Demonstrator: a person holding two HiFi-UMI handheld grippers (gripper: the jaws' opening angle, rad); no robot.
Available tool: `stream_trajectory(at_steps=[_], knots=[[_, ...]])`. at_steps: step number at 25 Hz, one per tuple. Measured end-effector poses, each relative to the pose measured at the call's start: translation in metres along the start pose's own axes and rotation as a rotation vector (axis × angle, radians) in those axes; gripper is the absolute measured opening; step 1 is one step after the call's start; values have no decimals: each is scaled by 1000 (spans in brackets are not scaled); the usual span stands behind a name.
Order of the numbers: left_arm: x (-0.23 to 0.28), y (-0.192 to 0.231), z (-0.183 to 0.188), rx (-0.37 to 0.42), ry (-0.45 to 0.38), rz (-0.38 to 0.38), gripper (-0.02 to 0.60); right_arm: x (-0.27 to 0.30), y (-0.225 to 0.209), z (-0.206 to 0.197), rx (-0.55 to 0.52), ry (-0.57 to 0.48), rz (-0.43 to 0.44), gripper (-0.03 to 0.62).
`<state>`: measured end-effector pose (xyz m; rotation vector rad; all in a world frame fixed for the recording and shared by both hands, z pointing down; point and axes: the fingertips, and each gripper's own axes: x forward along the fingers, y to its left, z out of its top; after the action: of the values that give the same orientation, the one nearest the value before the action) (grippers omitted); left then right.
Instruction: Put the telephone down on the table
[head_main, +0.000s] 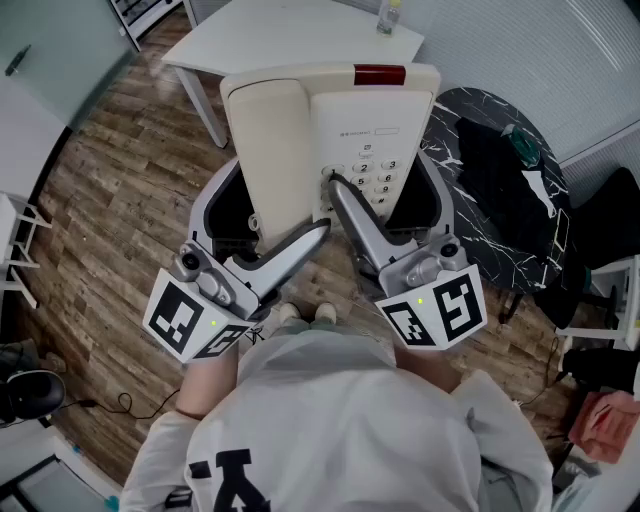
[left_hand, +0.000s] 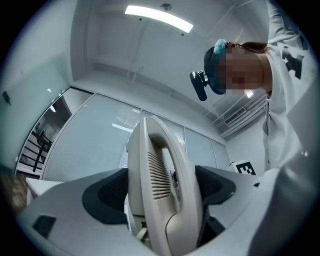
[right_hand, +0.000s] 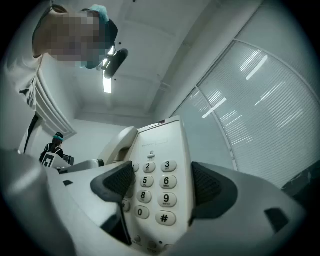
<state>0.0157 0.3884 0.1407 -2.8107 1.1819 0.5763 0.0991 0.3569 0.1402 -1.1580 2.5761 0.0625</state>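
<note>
- Carrying, head view: left gripper (head_main: 275, 200) and right gripper (head_main: 385, 175) hold the telephone (head_main: 330, 120) above the floor (head_main: 110, 200), short of the table's (head_main: 280, 45) near edge.
- Left gripper view: jaws pinch the handset (left_hand: 160, 170).
- Right gripper view: jaws pinch the keypad (right_hand: 152, 182) end; next, lower it flat.

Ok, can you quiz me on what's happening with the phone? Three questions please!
1. True or false: the telephone lies on the white table.
2. Which side of it does the left hand-held gripper clamp? A) handset side B) keypad side C) neither
3. What colour is the strip on its top edge?
Key: 1 false: it is held up in the air, and the right hand-held gripper clamps it too; 2 A; 3 red.
</note>
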Motion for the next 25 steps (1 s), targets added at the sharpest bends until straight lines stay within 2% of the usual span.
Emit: stream_trajectory(at_steps=[11, 25], knots=[[3, 5, -2, 0, 11, 7, 414, 5, -4, -4, 16, 8, 2, 363], [-30, 22, 8, 0, 10, 12, 414, 17, 30, -16, 29, 0, -1, 363]])
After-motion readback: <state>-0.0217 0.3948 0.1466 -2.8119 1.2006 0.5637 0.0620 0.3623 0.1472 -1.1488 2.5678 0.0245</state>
